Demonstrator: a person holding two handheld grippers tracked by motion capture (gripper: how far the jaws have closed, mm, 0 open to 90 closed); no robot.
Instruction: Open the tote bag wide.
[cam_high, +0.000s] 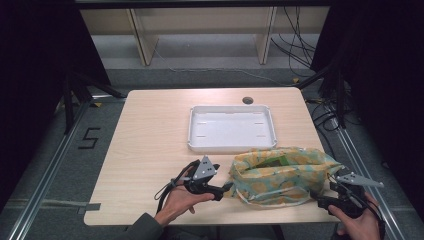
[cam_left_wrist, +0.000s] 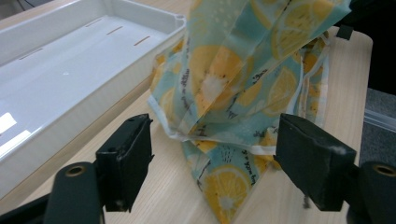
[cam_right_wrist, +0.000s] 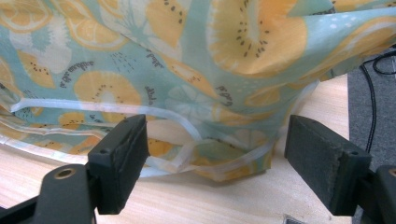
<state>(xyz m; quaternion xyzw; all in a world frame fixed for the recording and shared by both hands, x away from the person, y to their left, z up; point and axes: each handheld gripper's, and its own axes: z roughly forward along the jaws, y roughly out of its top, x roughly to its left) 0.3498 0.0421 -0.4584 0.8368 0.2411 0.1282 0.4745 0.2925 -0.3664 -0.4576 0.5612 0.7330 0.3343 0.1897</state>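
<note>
A cloth bag (cam_high: 280, 175) printed with yellow citrus slices on pale blue lies on the table's front right part, its mouth open upward with something green inside. My left gripper (cam_high: 226, 189) is at the bag's left corner, open, and that corner (cam_left_wrist: 219, 135) sits between its jaws. My right gripper (cam_high: 320, 200) is open at the bag's right end, where the bag's hem and white cord (cam_right_wrist: 187, 140) lie just ahead of the jaws. A white tray (cam_high: 197, 142) stands empty behind the bag.
The wooden table (cam_high: 150, 150) has a round cable hole (cam_high: 247, 100) at its back edge. Black cables (cam_high: 325, 115) run along the floor to the right. The tray's near wall (cam_left_wrist: 70, 135) lies close to my left gripper.
</note>
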